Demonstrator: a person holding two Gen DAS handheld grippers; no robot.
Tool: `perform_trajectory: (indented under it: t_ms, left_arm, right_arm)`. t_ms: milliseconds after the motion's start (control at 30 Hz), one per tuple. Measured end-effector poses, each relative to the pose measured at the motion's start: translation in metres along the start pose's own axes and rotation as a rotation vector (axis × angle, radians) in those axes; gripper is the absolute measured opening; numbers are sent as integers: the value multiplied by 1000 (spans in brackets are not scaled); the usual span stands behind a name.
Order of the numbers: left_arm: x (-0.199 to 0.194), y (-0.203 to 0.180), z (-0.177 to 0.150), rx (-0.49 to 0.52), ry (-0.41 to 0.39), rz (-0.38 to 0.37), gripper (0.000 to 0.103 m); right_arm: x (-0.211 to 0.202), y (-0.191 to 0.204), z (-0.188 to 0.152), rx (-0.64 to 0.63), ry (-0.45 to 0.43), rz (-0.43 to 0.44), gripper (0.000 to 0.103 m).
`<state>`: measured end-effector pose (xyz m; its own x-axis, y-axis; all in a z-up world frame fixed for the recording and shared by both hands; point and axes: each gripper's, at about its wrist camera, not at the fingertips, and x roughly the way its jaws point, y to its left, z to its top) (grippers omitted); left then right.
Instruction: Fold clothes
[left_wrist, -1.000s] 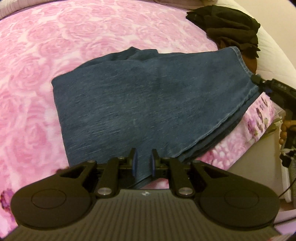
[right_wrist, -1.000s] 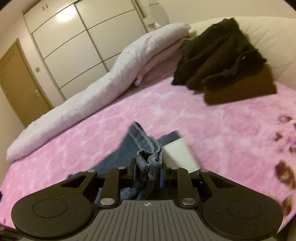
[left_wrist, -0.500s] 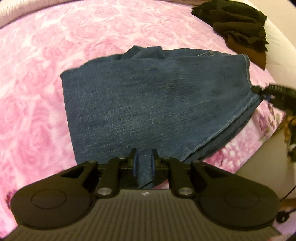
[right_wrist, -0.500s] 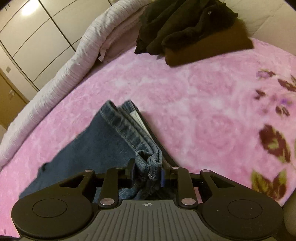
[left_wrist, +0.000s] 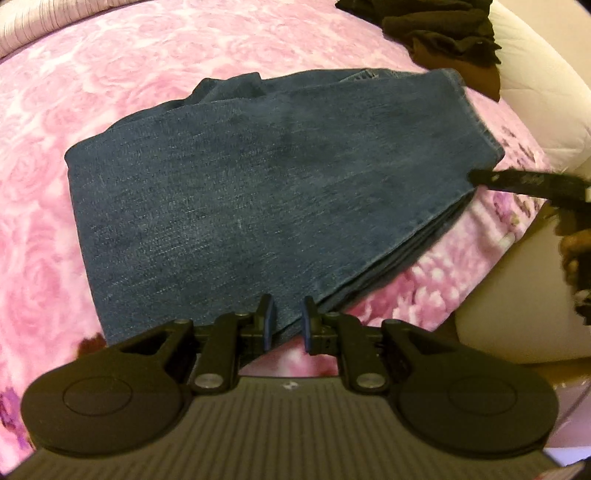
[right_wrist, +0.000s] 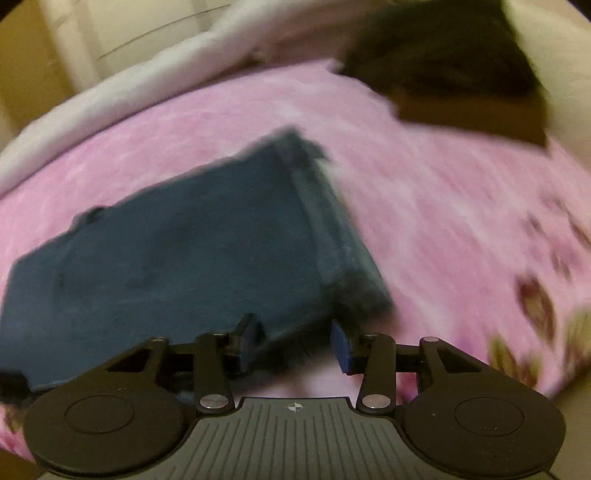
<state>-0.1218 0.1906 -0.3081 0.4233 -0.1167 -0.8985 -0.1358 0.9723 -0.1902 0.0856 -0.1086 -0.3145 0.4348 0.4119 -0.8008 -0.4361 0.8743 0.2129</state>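
Observation:
A pair of blue jeans (left_wrist: 266, 192) lies folded flat on the pink rose-patterned bedspread (left_wrist: 110, 66). My left gripper (left_wrist: 287, 323) is shut on the jeans' near edge, with denim filling the gap between its pads. In the right wrist view, which is blurred, the jeans (right_wrist: 177, 251) lie in front of my right gripper (right_wrist: 293, 345). Its jaws are opening. The jeans' near corner sits loosely between them, and the pads do not press on it. The right gripper (left_wrist: 476, 178) also shows in the left wrist view, at the jeans' right end.
A heap of dark clothes (right_wrist: 443, 62) rests on a brown cushion at the head of the bed. A rolled white duvet (right_wrist: 110, 99) runs along the far side. The bed's edge (left_wrist: 491, 295) drops off to the right of the jeans.
The right gripper has sunk, and its jaws have spread off the bunched denim corner, which now lies flat on the bed. The left gripper has shifted slightly and still holds the near edge.

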Motion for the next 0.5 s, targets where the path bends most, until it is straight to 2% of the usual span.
perform_trajectory:
  t_ms: [33, 167, 200, 300, 333, 400, 500]
  left_arm:
    - [-2, 0, 1, 2, -9, 2, 11]
    - [-9, 2, 3, -9, -27, 1, 11]
    - [-8, 3, 4, -10, -16, 3, 11]
    - [0, 3, 5, 22, 51, 54, 11]
    - [-7, 4, 8, 24, 29, 54, 11]
    - [-19, 9, 14, 22, -15, 52, 12]
    - [-34, 29, 27, -44, -80, 35, 12]
  right_arm:
    - [-6, -4, 0, 32, -9, 8, 43]
    - [-35, 22, 10, -65, -120, 44, 43]
    - [-33, 26, 10, -70, -114, 57, 43]
    - [-6, 32, 3, -90, 13, 31, 43]
    - [1, 31, 3, -71, 64, 6, 42]
    - [-12, 29, 10, -21, 1, 20, 42]
    - [-21, 40, 29, -44, -71, 17, 43]
